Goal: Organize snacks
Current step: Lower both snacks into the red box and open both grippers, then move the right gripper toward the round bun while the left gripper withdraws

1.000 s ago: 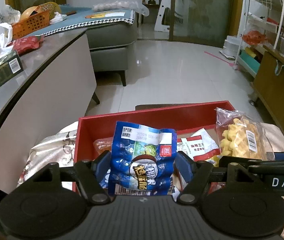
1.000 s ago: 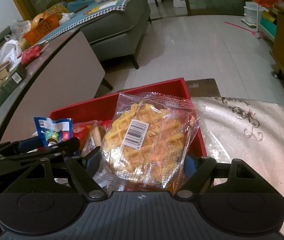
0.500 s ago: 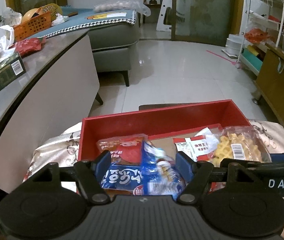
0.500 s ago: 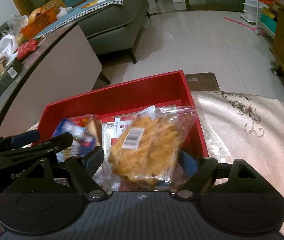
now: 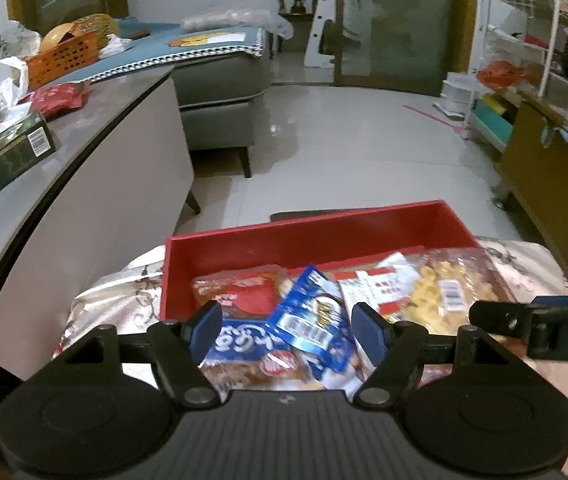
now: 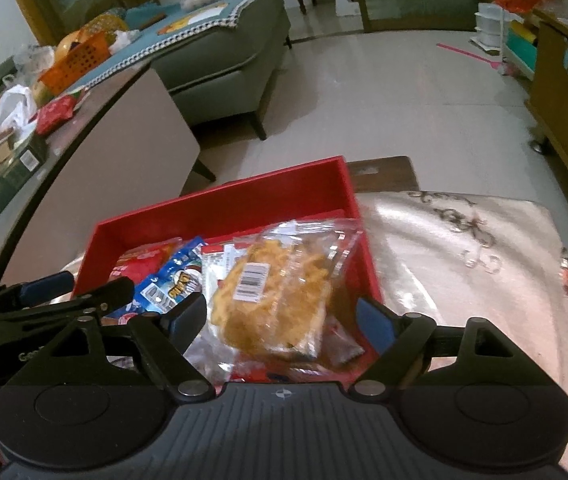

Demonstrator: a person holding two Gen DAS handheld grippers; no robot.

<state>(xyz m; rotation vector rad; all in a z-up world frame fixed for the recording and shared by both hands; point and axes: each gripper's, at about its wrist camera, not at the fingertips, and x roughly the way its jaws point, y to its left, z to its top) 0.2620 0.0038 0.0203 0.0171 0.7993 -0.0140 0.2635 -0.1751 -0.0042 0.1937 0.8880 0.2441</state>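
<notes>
1. Work surface: a low counter covered with a shiny pale cloth (image 6: pixel 476 264) bearing a dark scroll pattern.
2. Red box (image 5: pixel 316 236): sits on the cloth at its far edge; open top, upright walls.
3. Box contents: a blue snack packet (image 5: pixel 308 320) lies near the middle, over a blue-labelled bread pack (image 5: pixel 244 344); a red-labelled pack (image 5: pixel 244 292) lies to its left; a clear-wrapped waffle pack (image 6: pixel 272 300) lies along the right wall.
4. Left tool (image 5: pixel 284 320): released, pads apart on either side of the blue snack packet, not pressing it.
5. Right tool (image 6: pixel 280 316): released, jaws standing wide around the waffle pack with clear gaps on both sides.
6. Room: glossy tiled floor (image 5: pixel 344 152); a grey sofa (image 5: pixel 220 96) with a blue cover beyond it.
7. Left side: a long curved grey counter (image 5: pixel 84 120) carrying an orange basket (image 5: pixel 64 56), bags and a dark carton.
8. Right side: a wooden cabinet (image 5: pixel 544 168) and a white wire rack.
</notes>
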